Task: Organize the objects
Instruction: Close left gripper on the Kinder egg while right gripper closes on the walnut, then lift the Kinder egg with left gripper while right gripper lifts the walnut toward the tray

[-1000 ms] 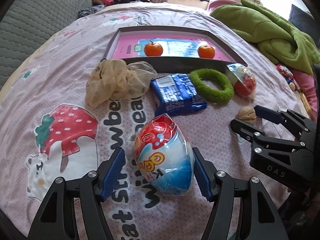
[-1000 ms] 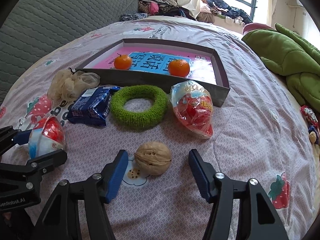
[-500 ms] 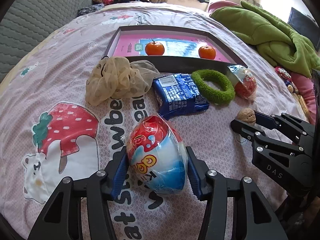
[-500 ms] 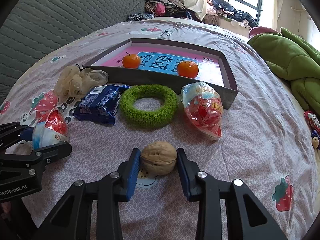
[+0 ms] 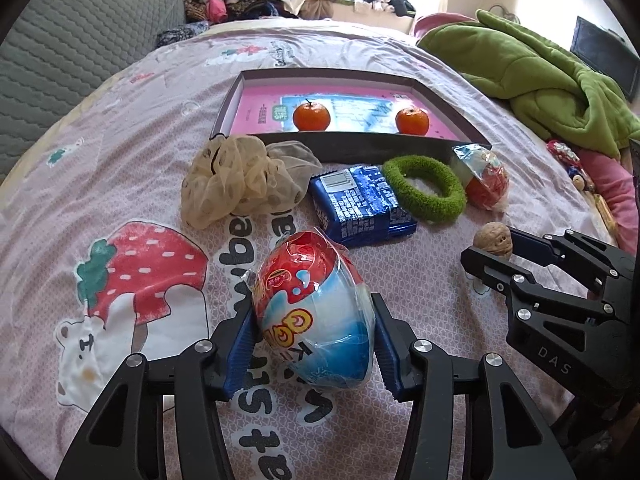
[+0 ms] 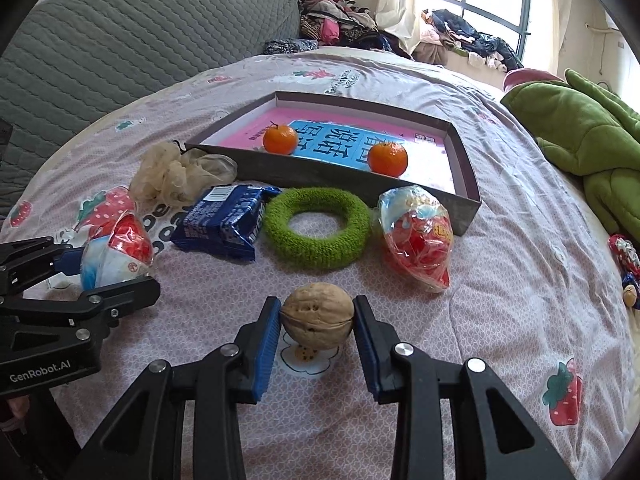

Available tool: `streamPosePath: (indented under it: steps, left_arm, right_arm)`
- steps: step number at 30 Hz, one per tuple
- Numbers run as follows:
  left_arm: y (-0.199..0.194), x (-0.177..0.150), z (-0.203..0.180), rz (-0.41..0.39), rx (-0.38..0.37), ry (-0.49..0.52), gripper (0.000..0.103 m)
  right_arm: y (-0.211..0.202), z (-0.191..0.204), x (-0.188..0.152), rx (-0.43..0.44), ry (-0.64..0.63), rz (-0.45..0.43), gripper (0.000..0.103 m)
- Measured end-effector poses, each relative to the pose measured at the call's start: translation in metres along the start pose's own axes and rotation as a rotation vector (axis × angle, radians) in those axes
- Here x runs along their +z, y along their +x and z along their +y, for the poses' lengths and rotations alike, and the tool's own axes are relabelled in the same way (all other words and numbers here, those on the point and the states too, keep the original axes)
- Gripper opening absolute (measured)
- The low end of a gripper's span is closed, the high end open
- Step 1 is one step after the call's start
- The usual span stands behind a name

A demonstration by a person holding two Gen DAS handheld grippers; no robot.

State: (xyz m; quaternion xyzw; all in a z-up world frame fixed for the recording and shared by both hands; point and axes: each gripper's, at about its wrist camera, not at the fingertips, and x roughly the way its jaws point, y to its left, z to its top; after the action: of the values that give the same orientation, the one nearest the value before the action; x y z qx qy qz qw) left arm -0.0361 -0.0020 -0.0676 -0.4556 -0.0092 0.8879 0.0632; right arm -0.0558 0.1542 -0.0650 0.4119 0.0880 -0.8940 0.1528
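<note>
A: Listing the left wrist view first. Item one: left gripper (image 5: 314,346), blue fingers (image 5: 242,350) pressed on either flank of a wrapped egg-shaped snack (image 5: 316,312), red above, blue below; they have just closed on it. It sits low over the printed bedsheet (image 5: 120,160), on the lettering beside the strawberry print.

B: And the right wrist view?

A: Item two: right gripper (image 6: 317,330), fingers (image 6: 267,340) likewise just closed, pinching a walnut (image 6: 317,316) by its two sides, over a small cookie print on the sheet. From the left view the walnut (image 5: 493,239) shows only partly, at the tips of the right gripper's fingers.

B: Remaining stock?

A: Item three: shallow grey box (image 6: 464,168) with a pink and blue printed floor, holding two oranges, one left (image 6: 280,139), one right (image 6: 387,158), well apart. Item four, in a row just before the box's near wall: cream mesh scrunchie (image 5: 236,182), blue biscuit packet (image 5: 360,204), green fuzzy ring (image 6: 316,228), second wrapped egg snack (image 6: 416,236) in red.

B: Anything only one view gives?

A: Right view reads the large characters on the box floor and shows the egg held sideways in the left gripper; left view shows its full wrapper face. Green blanket (image 5: 540,76) lies at the bed's far right.
</note>
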Motion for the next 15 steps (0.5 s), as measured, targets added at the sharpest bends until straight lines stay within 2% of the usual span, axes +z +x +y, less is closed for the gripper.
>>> streamPosePath:
  steps: [15]
  left_arm:
    - [-0.029, 0.020, -0.008, -0.102, 0.013, -0.003, 0.054]
  right_arm:
    - [-0.029, 0.008, 0.017, -0.007, 0.008, -0.087, 0.037]
